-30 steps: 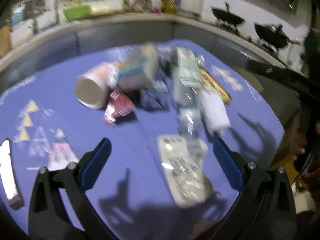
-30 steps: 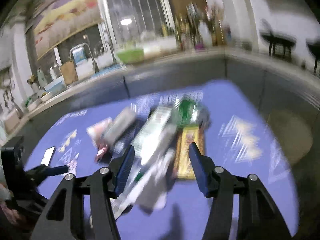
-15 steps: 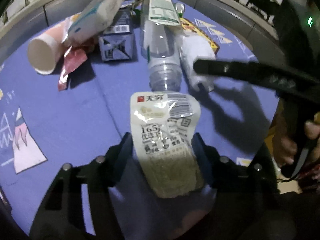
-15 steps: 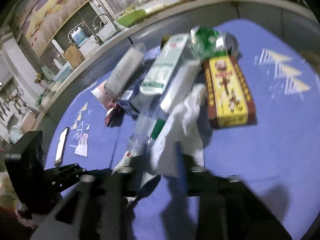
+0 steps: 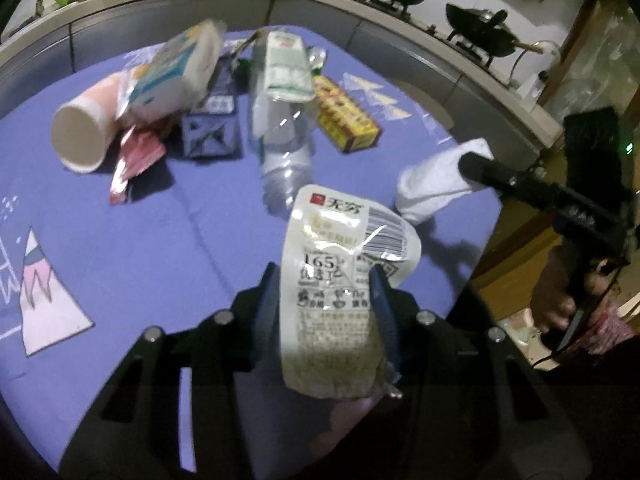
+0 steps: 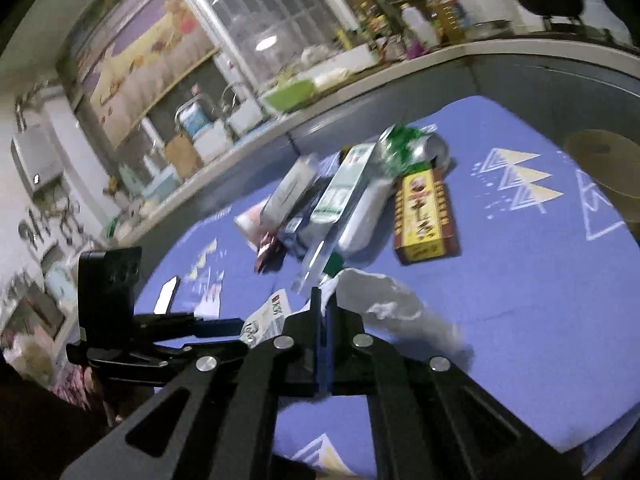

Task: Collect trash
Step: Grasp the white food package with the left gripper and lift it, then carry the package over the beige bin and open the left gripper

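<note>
On the purple tablecloth (image 5: pixel 132 248) the trash lies in a loose heap. From the left in the left wrist view: a paper cup (image 5: pixel 82 134) on its side with its mouth toward the camera, a red wrapper (image 5: pixel 134 162) just beside it, a white and teal carton (image 5: pixel 176 76) leaning over a dark blue box (image 5: pixel 212 134), a clear plastic bottle (image 5: pixel 282 120) with a green and white label, and a yellow and red box (image 5: pixel 346 118). Nearer the camera, the left gripper (image 5: pixel 326 300) has a white food pouch (image 5: pixel 340 280) between its blue pads, the jaws closing in on its sides and bowing it. To the right, the right gripper (image 6: pixel 323 304) is fully closed, pinching a crumpled white tissue (image 6: pixel 396 312) that is lifted off the cloth. A person's hand (image 5: pixel 560 300) grips its handle at the far right.
</note>
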`<state>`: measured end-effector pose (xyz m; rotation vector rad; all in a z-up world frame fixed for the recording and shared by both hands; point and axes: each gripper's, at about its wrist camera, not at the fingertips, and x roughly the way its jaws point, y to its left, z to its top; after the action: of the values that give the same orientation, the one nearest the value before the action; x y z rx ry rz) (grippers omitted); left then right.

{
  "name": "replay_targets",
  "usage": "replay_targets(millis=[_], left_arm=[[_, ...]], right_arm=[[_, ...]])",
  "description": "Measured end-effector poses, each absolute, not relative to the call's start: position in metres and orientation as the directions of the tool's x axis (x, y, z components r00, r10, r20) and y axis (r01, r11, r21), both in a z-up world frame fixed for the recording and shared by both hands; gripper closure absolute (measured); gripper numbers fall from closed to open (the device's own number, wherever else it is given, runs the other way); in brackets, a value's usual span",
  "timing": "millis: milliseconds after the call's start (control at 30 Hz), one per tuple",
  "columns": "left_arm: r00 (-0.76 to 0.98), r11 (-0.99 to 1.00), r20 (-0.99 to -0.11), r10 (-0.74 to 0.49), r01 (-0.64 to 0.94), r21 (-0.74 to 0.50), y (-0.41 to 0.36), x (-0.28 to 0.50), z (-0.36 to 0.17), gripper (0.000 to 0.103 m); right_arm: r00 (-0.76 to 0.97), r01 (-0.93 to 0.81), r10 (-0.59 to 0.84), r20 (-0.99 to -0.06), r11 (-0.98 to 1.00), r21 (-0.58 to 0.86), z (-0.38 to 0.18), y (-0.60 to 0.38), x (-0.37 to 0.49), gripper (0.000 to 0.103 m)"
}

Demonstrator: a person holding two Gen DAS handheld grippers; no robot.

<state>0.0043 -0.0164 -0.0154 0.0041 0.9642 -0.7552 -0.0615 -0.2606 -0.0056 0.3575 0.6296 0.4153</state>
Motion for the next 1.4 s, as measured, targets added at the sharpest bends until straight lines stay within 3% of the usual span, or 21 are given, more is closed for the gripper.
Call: replay_targets(millis=[300, 533, 767, 967, 1133, 1167, 1233, 1400], left_arm=[[0.339, 0.700, -0.697, -0.632, 0.635, -0.325, -0.069, 0.044, 0.025, 0.059], [0.330, 0.652, -0.668, -0.667, 0.693, -0.308, -0.153, 0.091, 0.059, 0.059], [0.259, 0.611, -0.654, -0.711, 0.687, -0.393, -0.275, 0.163, 0.068, 0.059], [0.207, 0.618, -0.687, -0.696, 0.660, -0.427, -0.381, 0.216, 0.040, 0.059], [0.164, 0.645, -0.733, -0.660, 0.624, -0.442, -0.445, 0.244, 0.002, 0.058], [0.165, 0.664, -0.749, -0.642, 0.609, -0.434, -0.456, 0.248, -0.006, 0.057], [0.143, 0.691, -0.780, -0.610, 0.578, -0.434, -0.470, 0.258, -0.020, 0.036], [0.139, 0.733, -0.797, -0.587, 0.508, -0.452, -0.471, 0.268, -0.035, 0.032]], right_arm=[[0.829, -0.218, 0.406, -0.385, 0.868, 0.446, 0.019, -0.310, -0.050, 0.103], [0.886, -0.142, 0.306, -0.349, 0.894, 0.425, 0.026, -0.377, -0.024, 0.103], [0.905, -0.009, 0.204, -0.373, 0.887, 0.462, 0.016, -0.473, 0.031, 0.103], [0.865, 0.134, 0.146, -0.480, 0.855, 0.501, -0.023, -0.539, 0.070, 0.103], [0.844, 0.211, 0.211, -0.494, 0.716, 0.666, -0.068, -0.586, 0.088, 0.103], [0.840, 0.226, 0.233, -0.490, 0.670, 0.707, -0.078, -0.594, 0.088, 0.103], [0.821, 0.241, 0.279, -0.498, 0.622, 0.746, -0.090, -0.605, 0.092, 0.103], [0.808, 0.219, 0.323, -0.492, 0.611, 0.761, -0.096, -0.605, 0.095, 0.101]])
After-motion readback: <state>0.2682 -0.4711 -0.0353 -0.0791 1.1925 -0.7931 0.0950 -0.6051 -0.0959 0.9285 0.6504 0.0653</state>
